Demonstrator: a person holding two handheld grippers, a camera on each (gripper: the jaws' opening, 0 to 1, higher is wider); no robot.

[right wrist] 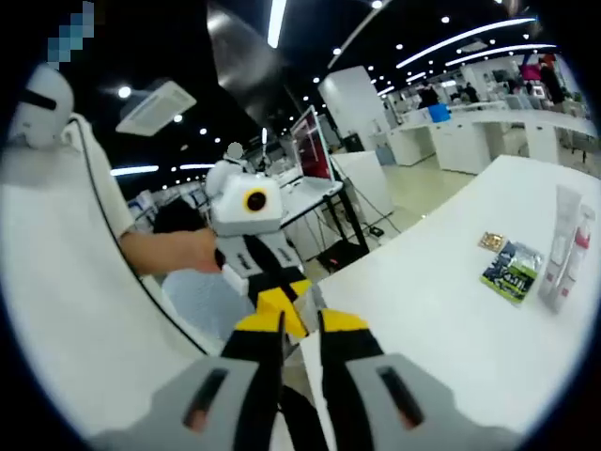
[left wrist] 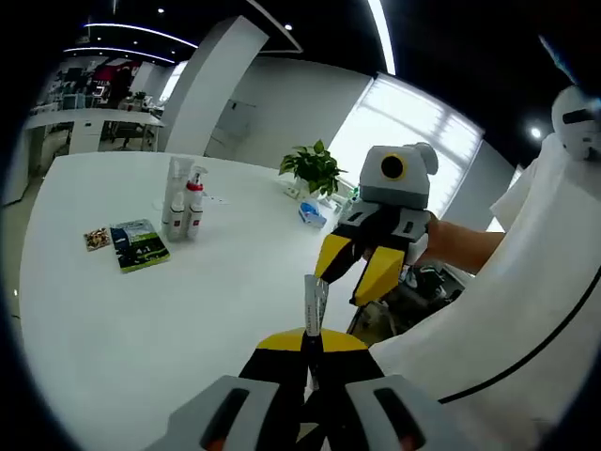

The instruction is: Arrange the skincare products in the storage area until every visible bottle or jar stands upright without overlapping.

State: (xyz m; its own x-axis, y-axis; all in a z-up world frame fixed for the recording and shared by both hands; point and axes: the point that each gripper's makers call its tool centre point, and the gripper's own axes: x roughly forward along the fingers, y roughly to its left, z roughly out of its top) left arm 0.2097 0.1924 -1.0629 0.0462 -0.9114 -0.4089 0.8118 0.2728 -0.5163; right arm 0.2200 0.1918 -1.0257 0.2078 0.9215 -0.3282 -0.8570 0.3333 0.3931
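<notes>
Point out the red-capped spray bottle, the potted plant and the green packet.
Red-capped spray bottle (left wrist: 194, 209), left gripper view, on its white body.
Potted plant (left wrist: 314, 167), left gripper view, on the leaves.
Green packet (left wrist: 140, 244), left gripper view, on its printed face.

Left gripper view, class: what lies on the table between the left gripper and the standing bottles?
Bare white table between the left gripper and the bottles; the green packet sits just left of that line.

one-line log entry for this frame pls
left gripper: shut on thin white strip | right gripper: open, empty | white red-capped spray bottle, clear tube: upright, side by side on white table
</notes>
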